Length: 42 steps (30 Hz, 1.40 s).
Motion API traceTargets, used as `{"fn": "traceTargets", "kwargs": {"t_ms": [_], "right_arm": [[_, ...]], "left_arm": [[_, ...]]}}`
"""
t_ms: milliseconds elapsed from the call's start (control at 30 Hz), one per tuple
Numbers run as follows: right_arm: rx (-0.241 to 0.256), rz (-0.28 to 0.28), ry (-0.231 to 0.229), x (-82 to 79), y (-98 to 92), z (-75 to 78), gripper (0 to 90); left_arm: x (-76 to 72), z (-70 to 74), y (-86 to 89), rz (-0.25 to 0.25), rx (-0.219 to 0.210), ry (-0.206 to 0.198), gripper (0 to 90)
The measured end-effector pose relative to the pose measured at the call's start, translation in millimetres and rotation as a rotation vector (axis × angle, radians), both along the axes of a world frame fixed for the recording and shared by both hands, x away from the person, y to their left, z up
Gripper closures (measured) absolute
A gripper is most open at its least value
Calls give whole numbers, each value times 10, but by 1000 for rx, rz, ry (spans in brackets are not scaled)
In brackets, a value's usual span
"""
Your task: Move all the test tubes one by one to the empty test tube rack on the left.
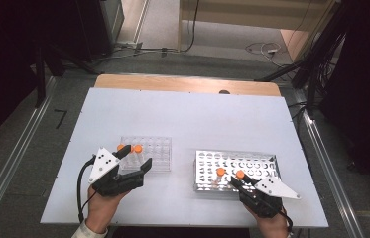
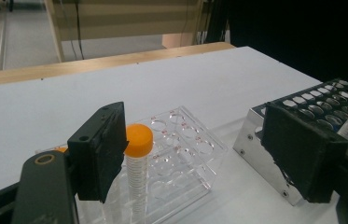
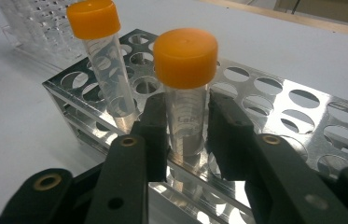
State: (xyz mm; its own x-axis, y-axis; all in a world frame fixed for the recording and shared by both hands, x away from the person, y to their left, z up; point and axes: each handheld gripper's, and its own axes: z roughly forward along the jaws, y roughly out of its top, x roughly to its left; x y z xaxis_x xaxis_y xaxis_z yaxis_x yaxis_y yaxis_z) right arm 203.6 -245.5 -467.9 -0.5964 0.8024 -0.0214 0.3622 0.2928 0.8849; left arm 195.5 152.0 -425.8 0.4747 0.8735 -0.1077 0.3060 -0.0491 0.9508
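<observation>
- A white bench seen from above, with a person's two hands entering from the bottom edge, each holding a black two-fingered gripper.
- The right gripper is at the near edge of a shiny metal rack full of round holes, on the right side of the bench.
- Its fingers stand on either side of a clear tube with an orange cap. The tube stands upright in a hole of the metal rack. The fingers are very close to the tube's wall, but it is not possible to tell whether they press on it.
- A second orange-capped tube stands upright in the same rack, just beside the first, outside the fingers.
- The left gripper is at the near left corner of a clear plastic rack, on the left side of the bench, well apart from the metal rack.
- Its fingers are spread wide, holding nothing. One finger is just beside the cap of an orange-capped tube in the plastic rack, which stands upright.
- In the high view, two orange caps sit side by side at that corner of the plastic rack.
</observation>
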Motion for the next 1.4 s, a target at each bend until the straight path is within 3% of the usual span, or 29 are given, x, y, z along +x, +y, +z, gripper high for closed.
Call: {"fn": "traceTargets", "kwargs": {"t_ms": [233,800,1133,1400], "right_arm": [[4,-1,-18,-21,1,65,712],[64,2,-85,-91,-8,517,718],[70,43,-104,-220,51,691,719],[67,97,-95,-320,164,723,719]], "left_arm": [[-1,3,6,3,-3,-1,222],[-5,10,12,2,-2,-2,222],[-13,18,19,3,-7,-2,222],[-17,23,22,0,-6,-7,222]]}}
